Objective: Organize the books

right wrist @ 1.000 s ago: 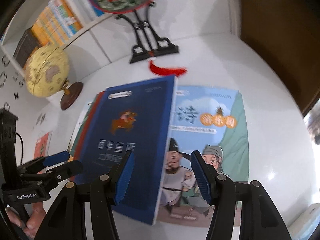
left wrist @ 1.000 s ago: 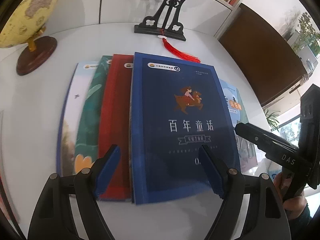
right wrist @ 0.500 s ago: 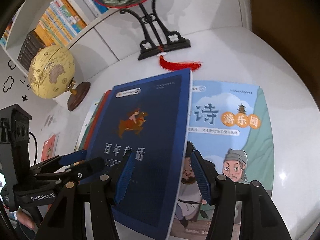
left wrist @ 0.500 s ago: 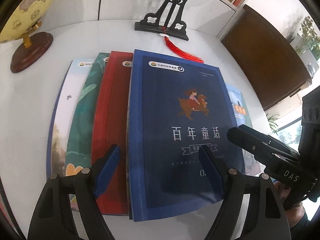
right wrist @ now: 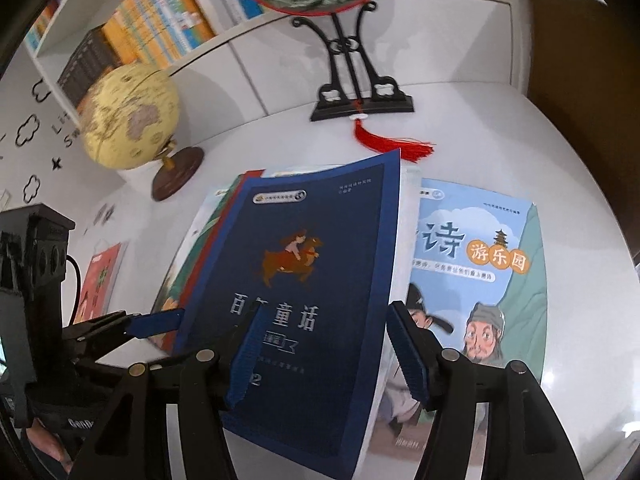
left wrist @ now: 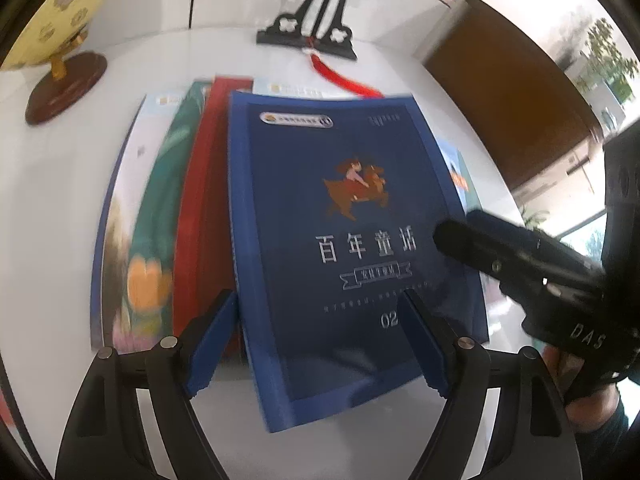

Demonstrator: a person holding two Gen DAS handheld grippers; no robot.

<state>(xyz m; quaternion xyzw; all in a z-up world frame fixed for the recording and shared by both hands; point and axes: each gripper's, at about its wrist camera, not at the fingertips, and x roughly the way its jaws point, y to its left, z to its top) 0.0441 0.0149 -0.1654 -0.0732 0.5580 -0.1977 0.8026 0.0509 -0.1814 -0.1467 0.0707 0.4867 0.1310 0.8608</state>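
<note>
A dark blue book (left wrist: 344, 248) lies on top of a fanned row of books: a red one (left wrist: 204, 184), a green one (left wrist: 160, 200) and a white one (left wrist: 124, 184). Its right edge is raised off a light blue picture book (right wrist: 480, 272) lying flat to the right. My right gripper (right wrist: 324, 360) is open, its fingers straddling the blue book's raised right edge. My left gripper (left wrist: 316, 344) is open, its fingers over the blue book's near left part (right wrist: 288, 320). The right gripper's finger (left wrist: 500, 248) reaches in from the right.
The books lie on a round white table (right wrist: 480, 128). A yellow globe (right wrist: 128, 120) stands at the back left. A black fan stand (right wrist: 356, 92) with a red tassel (right wrist: 396, 146) stands behind the books. A bookshelf (right wrist: 160, 32) is behind. A brown panel (left wrist: 504, 88) is to the right.
The blue book's right edge has lifted higher off the picture book and tilted left. Both grippers have moved closer over it. The jaws stay open.
</note>
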